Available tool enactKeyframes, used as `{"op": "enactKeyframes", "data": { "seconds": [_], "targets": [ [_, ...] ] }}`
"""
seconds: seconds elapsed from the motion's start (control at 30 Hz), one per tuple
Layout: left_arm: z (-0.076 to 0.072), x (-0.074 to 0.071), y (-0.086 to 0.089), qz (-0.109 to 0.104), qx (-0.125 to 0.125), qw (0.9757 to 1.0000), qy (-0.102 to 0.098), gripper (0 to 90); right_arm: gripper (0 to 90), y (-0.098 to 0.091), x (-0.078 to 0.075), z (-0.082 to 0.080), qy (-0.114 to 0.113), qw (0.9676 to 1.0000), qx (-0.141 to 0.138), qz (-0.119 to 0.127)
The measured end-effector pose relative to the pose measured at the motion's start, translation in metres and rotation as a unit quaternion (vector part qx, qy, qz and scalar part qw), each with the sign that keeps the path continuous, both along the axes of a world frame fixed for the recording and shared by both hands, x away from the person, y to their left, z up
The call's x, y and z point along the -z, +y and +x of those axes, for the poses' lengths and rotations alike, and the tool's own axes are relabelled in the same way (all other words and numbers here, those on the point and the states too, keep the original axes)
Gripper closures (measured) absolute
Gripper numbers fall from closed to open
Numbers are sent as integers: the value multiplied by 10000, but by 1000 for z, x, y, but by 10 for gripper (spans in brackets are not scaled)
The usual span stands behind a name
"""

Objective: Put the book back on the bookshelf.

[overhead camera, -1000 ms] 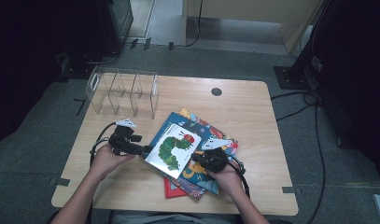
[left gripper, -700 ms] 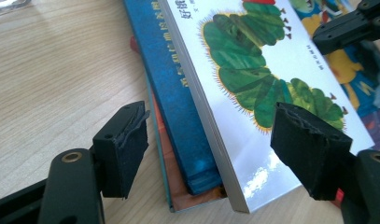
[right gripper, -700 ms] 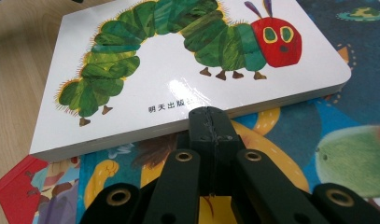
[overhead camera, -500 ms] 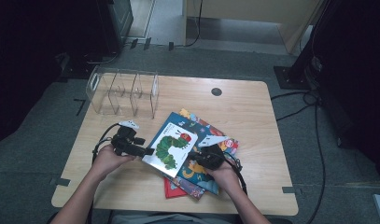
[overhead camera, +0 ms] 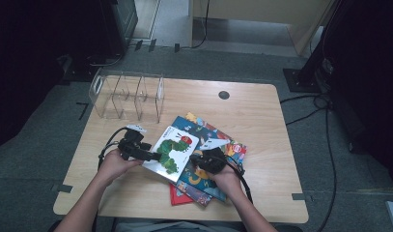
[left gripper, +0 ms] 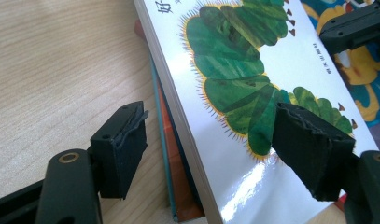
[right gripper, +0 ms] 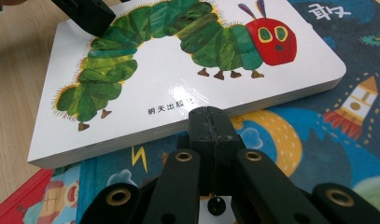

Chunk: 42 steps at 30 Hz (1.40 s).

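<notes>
- Clear divider rack (overhead camera: 128,95): stands at the table's (overhead camera: 261,116) far left, well beyond both sets of jaws, apart from the books.
- Left gripper (overhead camera: 150,155) (left gripper: 211,140): held in the person's left hand (overhead camera: 114,162). Jaws stand wide apart. In the left gripper view one pad sits over bare wood to the left of the book's edge; the other pad lies over the white cover on the right. The book's long edge runs up through the gap between them. Whether either pad touches the book cannot be told.
- Caterpillar book (overhead camera: 172,152) (left gripper: 243,79) (right gripper: 178,70): white board book with a green caterpillar and red head, top of a stack. It sits between the two grippers, its left edge inside the left jaws' gap, its right edge just ahead of the right jaws' tips. In the left gripper view its near edge appears raised above the books under it.
- Blue picture book (overhead camera: 211,140) (right gripper: 318,140): lies directly beneath the caterpillar book and beneath the right jaws; rocket and lightning drawings visible.
- Red book (overhead camera: 177,195) (right gripper: 19,205): lowest visible in the stack, a corner showing left of and behind the right jaws.
- Right gripper (overhead camera: 198,159) (right gripper: 210,123): held in the person's right hand (overhead camera: 225,176). Jaws pressed together with nothing between them, tips at the caterpillar book's long side edge, resting over the blue picture book. The left gripper's jaw shows at that view's top left over the caterpillar's tail.
</notes>
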<state>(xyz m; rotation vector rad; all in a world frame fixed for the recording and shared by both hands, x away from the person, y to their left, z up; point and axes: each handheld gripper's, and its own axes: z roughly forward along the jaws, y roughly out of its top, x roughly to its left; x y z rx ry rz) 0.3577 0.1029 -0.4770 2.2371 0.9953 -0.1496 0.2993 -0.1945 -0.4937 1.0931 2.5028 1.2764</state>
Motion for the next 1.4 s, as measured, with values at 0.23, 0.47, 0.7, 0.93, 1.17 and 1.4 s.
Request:
{"op": "enactKeyframes", "data": {
  "seconds": [0.23, 0.47, 0.7, 0.93, 1.17, 1.4],
  "targets": [
    [1, 1, 0, -2, 84, 10000, -5, 264, 900, 8, 1, 5, -38, 10000, -65, 39],
    [7, 3, 6, -26, -83, 9999, 90, 246, 900, 18, 1, 9, -31, 9999, -109, 55],
    [14, 8, 7, -249, -151, 9987, 423, 239, 900, 22, 1, 11, -33, 9999, -148, 47],
    [18, 1, 2, -53, -189, 9987, 465, 240, 900, 25, 1, 13, 15, 9999, -142, 49],
    [14, -17, 4, 102, -333, 9991, 255, 321, 900, 28, 1, 12, -44, 9999, -139, 31],
    [14, -38, -1, 206, -379, 9985, 334, 435, 900, 28, 1, 13, -65, 9999, -129, 35]
  ]
}}
